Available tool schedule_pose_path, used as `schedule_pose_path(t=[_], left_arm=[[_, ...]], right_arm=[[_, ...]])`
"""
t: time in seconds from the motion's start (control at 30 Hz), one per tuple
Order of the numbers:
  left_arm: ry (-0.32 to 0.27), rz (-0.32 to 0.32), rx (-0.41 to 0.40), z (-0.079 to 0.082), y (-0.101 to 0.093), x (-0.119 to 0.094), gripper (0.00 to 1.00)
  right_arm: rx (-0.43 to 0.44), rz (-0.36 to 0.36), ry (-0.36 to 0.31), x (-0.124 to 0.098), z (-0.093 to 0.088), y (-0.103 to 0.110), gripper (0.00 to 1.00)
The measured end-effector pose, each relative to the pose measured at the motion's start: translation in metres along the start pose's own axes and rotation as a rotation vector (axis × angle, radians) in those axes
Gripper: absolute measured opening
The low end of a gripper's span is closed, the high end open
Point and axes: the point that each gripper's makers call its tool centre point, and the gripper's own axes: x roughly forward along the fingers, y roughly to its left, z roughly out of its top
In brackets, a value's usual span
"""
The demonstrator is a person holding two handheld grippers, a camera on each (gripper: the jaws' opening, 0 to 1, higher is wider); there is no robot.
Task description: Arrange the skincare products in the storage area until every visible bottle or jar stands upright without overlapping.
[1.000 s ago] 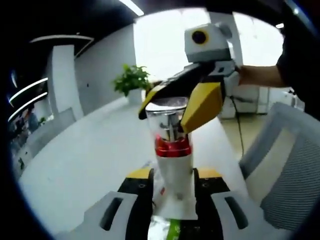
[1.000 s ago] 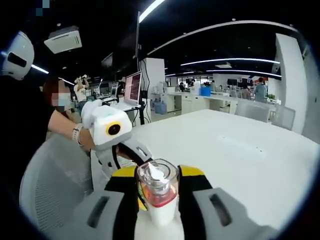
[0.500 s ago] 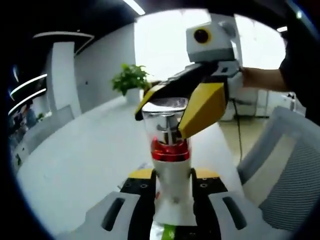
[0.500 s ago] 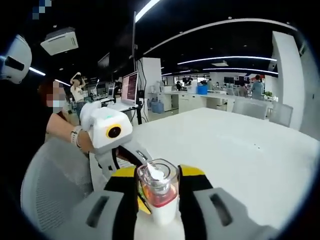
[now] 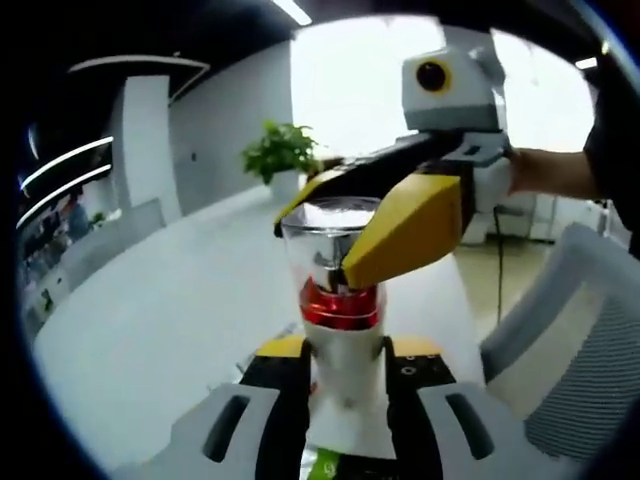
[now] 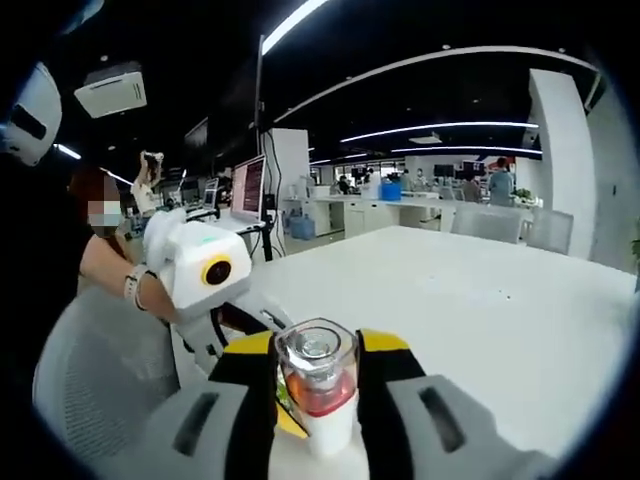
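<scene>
So bottom middle of the frame, the right gripper has its yellow-and-black jaws clamped on a white bottle with a red collar and clear cap. The left gripper comes in from the left, reaching the bottle's lower part. White table stretches off right, mesh chair lower left, monitor behind.

One bottle, two grippers, one potted plant, one table, one mesh chair
</scene>
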Motion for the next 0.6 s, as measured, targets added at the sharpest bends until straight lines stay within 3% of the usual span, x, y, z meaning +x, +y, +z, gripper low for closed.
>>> schedule_pose_path(t=[0.37, 0.6], left_arm=[[0.004, 0.077, -0.052, 0.001, 0.0014, 0.0029, 0.26], [0.004, 0.143, -0.077, 0.001, 0.0015, 0.0024, 0.26]], right_arm=[[-0.001, -0.079, -0.026, -0.0016, -0.0003, -0.0011, 0.29], [-0.028, 0.014, -0.028, -0.002, 0.0009, -0.0013, 0.29]])
